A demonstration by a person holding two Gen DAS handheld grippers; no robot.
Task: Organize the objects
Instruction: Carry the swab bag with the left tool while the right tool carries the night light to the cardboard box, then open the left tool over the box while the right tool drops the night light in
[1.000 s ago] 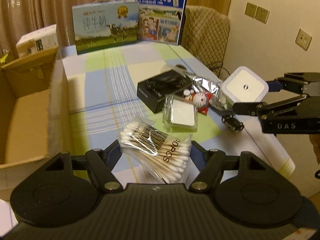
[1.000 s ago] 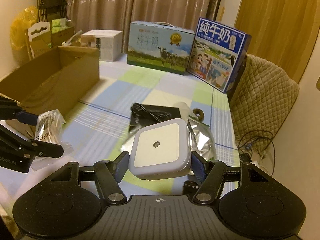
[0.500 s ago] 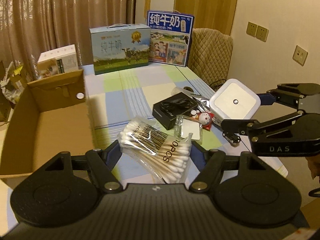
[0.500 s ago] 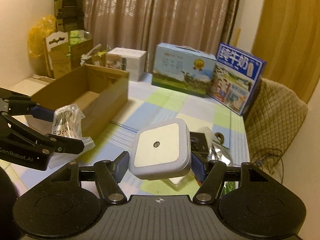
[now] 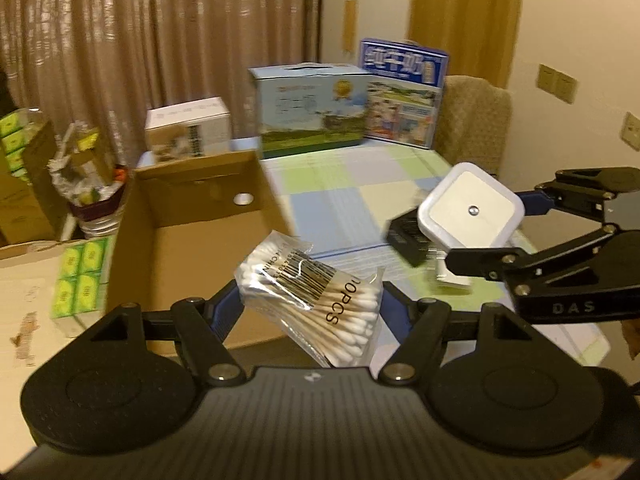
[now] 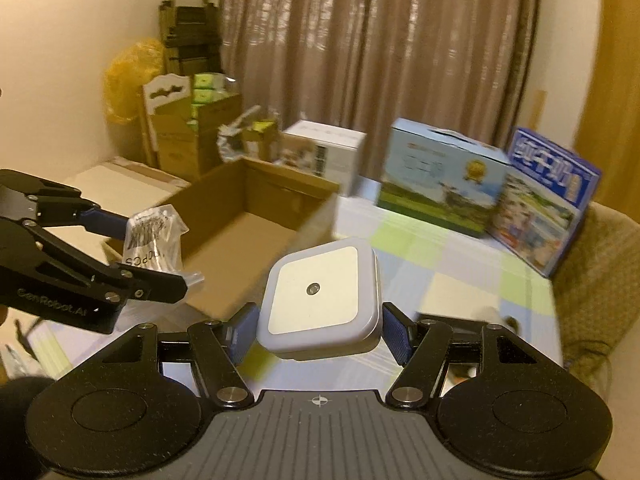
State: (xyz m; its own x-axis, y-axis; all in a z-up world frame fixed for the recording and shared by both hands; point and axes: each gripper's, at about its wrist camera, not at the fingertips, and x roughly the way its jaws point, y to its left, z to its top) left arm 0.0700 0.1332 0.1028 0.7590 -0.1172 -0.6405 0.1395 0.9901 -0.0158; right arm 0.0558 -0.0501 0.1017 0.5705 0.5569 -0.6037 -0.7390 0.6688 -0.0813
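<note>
My left gripper [image 5: 310, 304] squeezes the soft, slippery cotton-swab bag [image 5: 316, 292] near the cardboard box [image 5: 192, 248]; my right gripper [image 6: 320, 330] clamps the light, stiff white square device [image 6: 320, 300] by its sides.

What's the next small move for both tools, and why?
Probably carry both on over the open brown cardboard box before releasing. The left tool grips the clear bag of white cotton swabs near the box's edge; the right tool holds the white square night light above the checked tablecloth, outside the box.

open cardboard box [image 5: 200, 240] unobstructed, milk cartons [image 5: 312, 112] behind
</note>
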